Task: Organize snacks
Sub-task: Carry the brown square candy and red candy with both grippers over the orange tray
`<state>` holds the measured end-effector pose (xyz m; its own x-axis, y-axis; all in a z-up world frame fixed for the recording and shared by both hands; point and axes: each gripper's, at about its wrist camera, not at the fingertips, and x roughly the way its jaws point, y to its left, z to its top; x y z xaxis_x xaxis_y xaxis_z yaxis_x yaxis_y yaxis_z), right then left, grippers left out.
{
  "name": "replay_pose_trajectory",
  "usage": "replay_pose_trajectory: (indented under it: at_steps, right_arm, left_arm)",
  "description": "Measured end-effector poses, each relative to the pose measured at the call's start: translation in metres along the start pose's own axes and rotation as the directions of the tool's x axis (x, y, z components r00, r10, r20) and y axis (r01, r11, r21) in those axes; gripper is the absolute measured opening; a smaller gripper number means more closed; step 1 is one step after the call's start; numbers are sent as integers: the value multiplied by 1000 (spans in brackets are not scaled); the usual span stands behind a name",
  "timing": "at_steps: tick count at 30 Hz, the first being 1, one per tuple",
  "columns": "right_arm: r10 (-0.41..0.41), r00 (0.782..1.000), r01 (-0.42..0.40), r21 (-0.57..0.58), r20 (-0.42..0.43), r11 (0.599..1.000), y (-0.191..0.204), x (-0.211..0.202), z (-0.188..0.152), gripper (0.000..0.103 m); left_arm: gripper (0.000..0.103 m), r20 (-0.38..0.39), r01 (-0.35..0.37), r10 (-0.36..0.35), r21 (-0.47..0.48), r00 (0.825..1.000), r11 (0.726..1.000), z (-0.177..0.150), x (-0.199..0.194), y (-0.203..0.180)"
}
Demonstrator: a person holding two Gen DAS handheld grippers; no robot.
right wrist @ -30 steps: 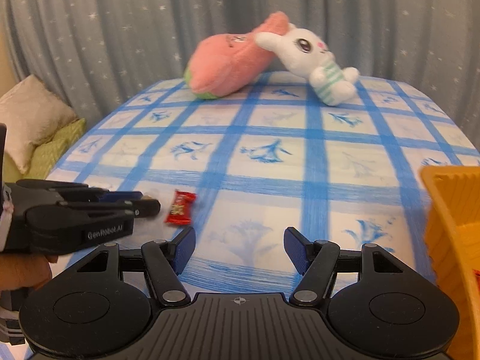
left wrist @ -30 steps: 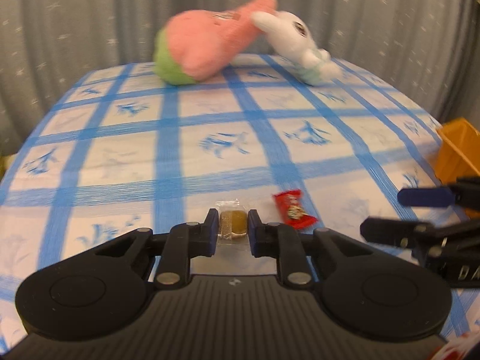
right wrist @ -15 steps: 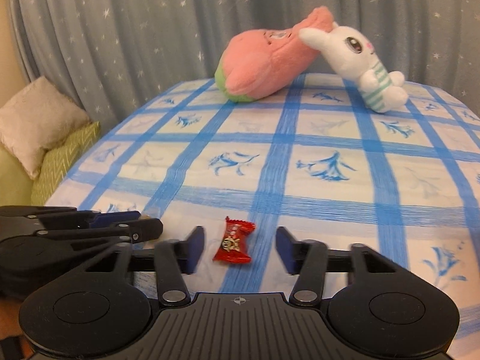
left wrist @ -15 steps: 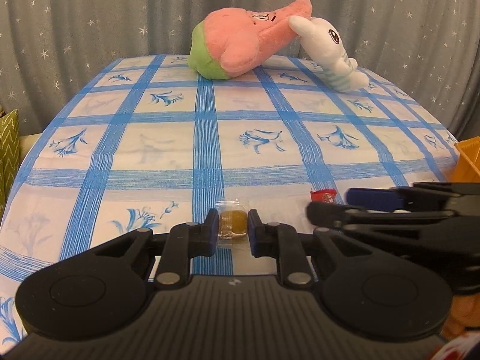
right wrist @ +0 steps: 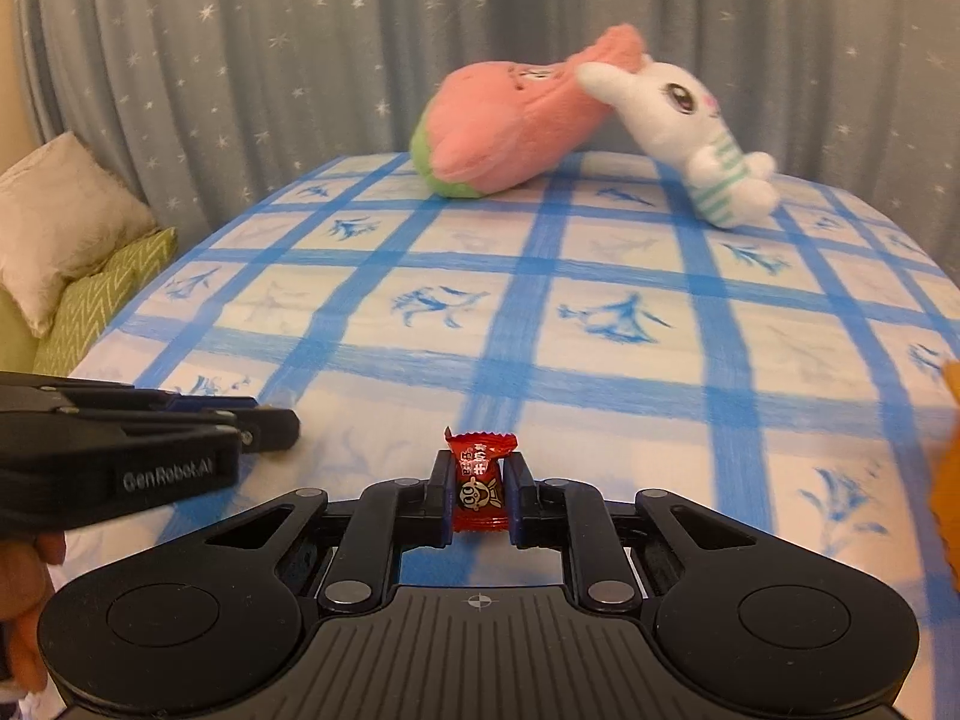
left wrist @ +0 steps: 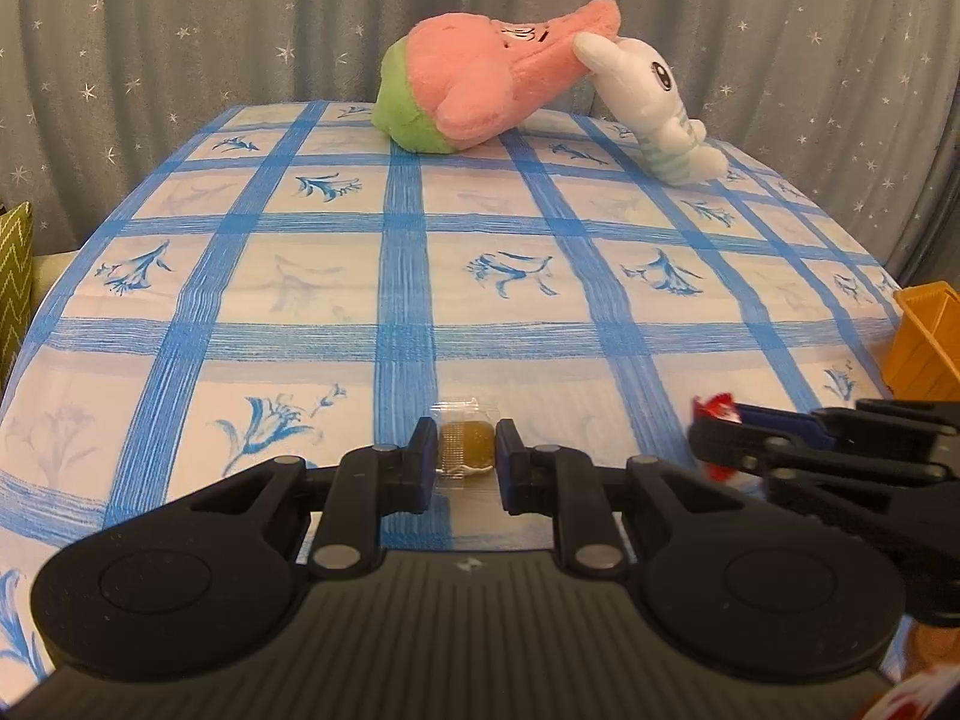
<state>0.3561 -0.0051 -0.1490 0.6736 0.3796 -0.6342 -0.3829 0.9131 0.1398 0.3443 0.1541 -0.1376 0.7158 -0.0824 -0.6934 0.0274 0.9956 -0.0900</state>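
A grey star-dotted curtain (right wrist: pixel 240 60) filled the top of both views, and below it the blue-checked tablecloth (right wrist: pixel 600 372) spread across the middle of the frame. At the far edge, upper centre, a pink and green plush (right wrist: pixel 498 132) lay with a white rabbit plush (right wrist: pixel 690 138) leaning against its right end. Cushions (right wrist: pixel 66 228) sat at the left edge of my right-hand view. An orange basket (left wrist: pixel 927 336) showed at the right edge of my left-hand view, well apart from both sweets.

My left gripper (left wrist: pixel 466 456), bottom centre of its own view, was clamped on a small clear-wrapped brownish candy (left wrist: pixel 465 438), the pads pressing on either side of it. My right gripper (right wrist: pixel 480 492) had just been closing, and in the lower centre of its view the pads pressed the sides of a red wrapped candy (right wrist: pixel 479 480), its twisted end sticking up above the fingertips. Seen from the left-hand view, that red sweet was at the lower right, near the clear one.
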Motion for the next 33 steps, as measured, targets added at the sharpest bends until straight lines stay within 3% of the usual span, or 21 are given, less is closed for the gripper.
replay_pose_trajectory:
  at_steps: [5,15,33]
  right_arm:
    - [-28,1000,28,37,-7,999,-11,-30,-8,17]
    - [-73,997,75,109,-22,991,-26,-110,-28,17]
    - [-125,992,118,168,31,979,-39,-254,-69,17]
  left_arm:
    - [18,20,12,-12,28,1000,1000,-4,-19,-17]
    - [18,91,35,-32,-32,995,999,-26,-97,-56]
    - [18,94,86,-84,-17,992,996,-81,-210,-150]
